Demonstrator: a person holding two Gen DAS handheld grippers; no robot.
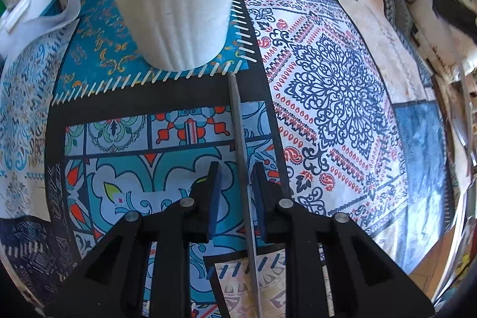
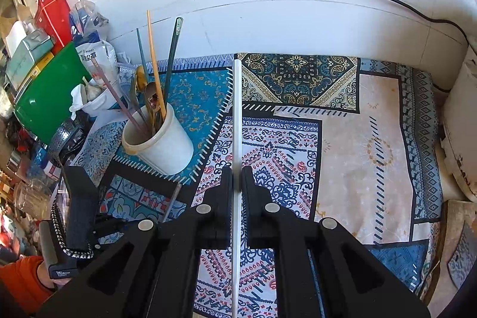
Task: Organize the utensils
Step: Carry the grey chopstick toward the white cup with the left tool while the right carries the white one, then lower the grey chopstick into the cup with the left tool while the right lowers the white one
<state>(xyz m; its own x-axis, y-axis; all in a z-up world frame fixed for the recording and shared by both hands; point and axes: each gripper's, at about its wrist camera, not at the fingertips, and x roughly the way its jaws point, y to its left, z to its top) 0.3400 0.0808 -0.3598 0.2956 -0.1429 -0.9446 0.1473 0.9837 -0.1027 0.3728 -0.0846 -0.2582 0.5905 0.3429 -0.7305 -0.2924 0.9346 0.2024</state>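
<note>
The ribbed white ceramic utensil holder [image 1: 176,14] stands in the upper left on the patterned patchwork cloth [image 1: 337,97]; the thin grey metal stick [image 1: 238,121] lies just below it.

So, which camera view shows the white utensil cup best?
The right wrist view: the white utensil cup shows whole there, with its rim and the chopsticks and spoons standing in it. The left wrist view shows the cup closer, but the top edge of the picture cuts off the utensils.
</note>
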